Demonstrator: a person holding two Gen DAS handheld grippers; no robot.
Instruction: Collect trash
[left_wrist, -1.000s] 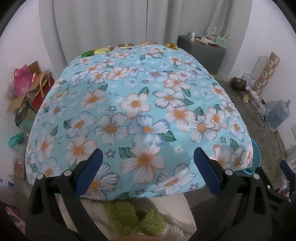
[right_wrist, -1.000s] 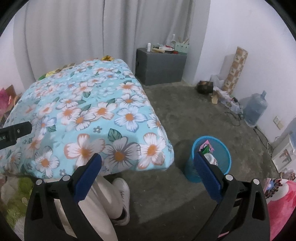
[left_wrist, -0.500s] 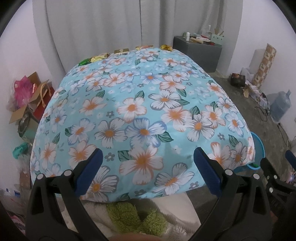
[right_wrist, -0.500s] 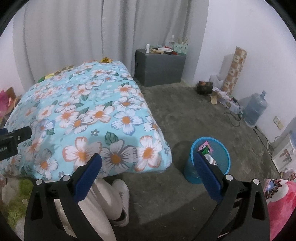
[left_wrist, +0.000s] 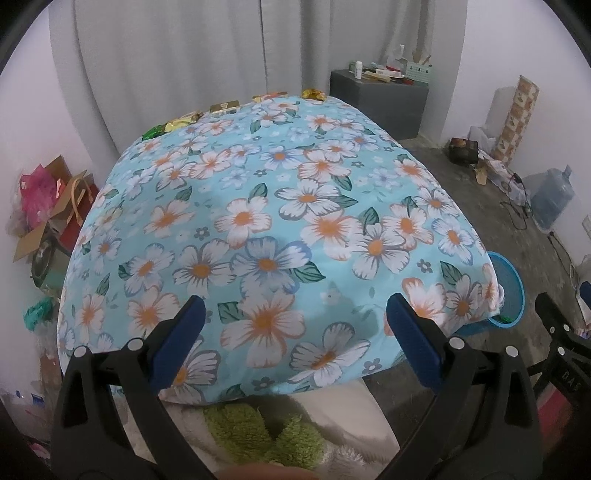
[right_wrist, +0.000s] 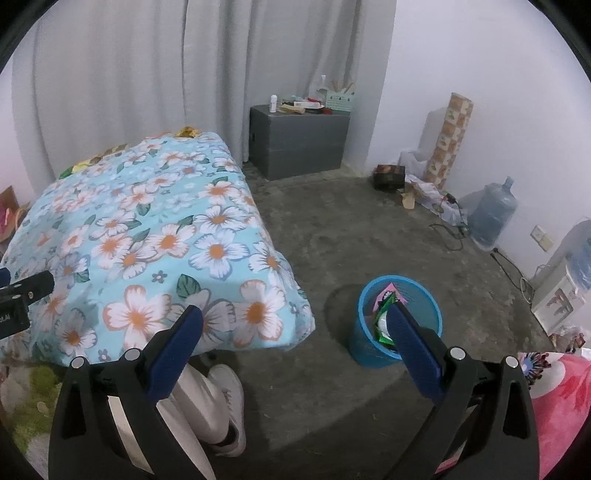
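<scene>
A table under a blue floral cloth (left_wrist: 280, 221) fills the left wrist view. Several wrappers lie along its far edge: a green one (left_wrist: 153, 132), a yellow one (left_wrist: 183, 120), a gold box (left_wrist: 224, 107) and a gold wrapper (left_wrist: 313, 94). My left gripper (left_wrist: 293, 343) is open and empty above the near edge of the table. My right gripper (right_wrist: 295, 350) is open and empty above the floor, right of the table (right_wrist: 147, 229). A blue trash basket (right_wrist: 400, 321) with wrappers inside stands on the floor by my right finger; it also shows in the left wrist view (left_wrist: 508, 295).
A grey cabinet (right_wrist: 299, 140) with small items stands by the curtain. Water jugs (right_wrist: 489, 214), cables and a patterned roll (right_wrist: 448, 142) line the right wall. Boxes and bags (left_wrist: 48, 206) pile left of the table. The person's leg and shoe (right_wrist: 221, 402) are below my right gripper.
Both grippers have pulled back and up a little, so the table looks smaller and farther. Both stay open and empty.
</scene>
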